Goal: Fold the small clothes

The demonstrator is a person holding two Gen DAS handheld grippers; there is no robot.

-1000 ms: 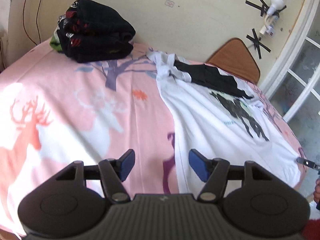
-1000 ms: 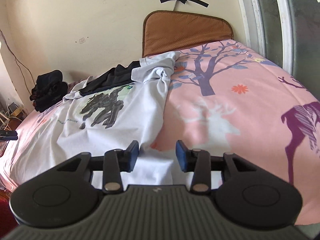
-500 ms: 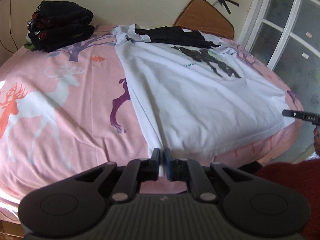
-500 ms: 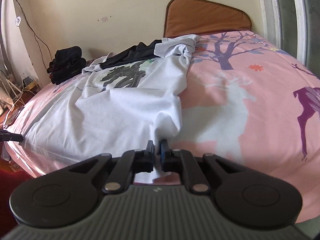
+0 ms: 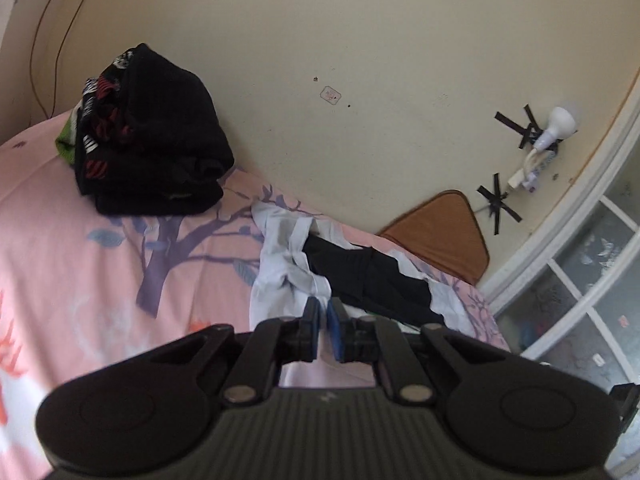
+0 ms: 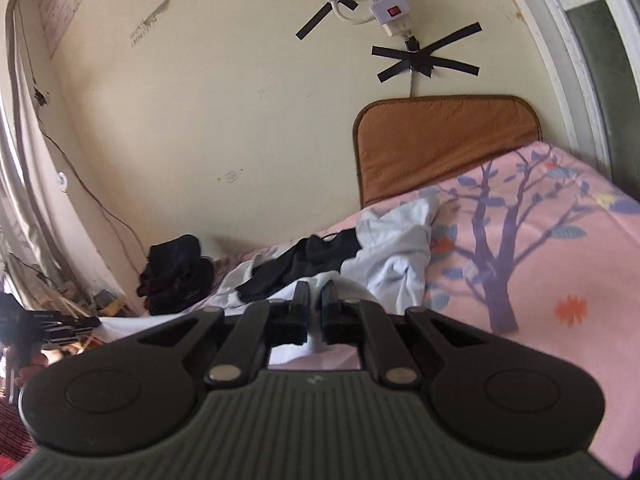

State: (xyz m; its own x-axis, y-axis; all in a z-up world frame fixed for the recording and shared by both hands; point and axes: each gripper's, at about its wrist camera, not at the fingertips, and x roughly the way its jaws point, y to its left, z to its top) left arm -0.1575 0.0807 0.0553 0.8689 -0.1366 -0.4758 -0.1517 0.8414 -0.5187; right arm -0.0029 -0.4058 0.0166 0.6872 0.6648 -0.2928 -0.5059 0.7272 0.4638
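Both hand-held grippers, left [image 5: 323, 322] and right [image 6: 316, 306], pinch the white shirt [image 5: 280, 264] just ahead

The black two-finger left gripper with blue pads [image 5: 324, 320] has its fingers drawn nearly together, a thin fold of white cloth pinched between them (only a narrow slit remains). The matching black right gripper [image 6: 316, 300] is likewise closed on white cloth, its fingers parallel and pointing forward. Both grippers are tilted upward, level with one another.
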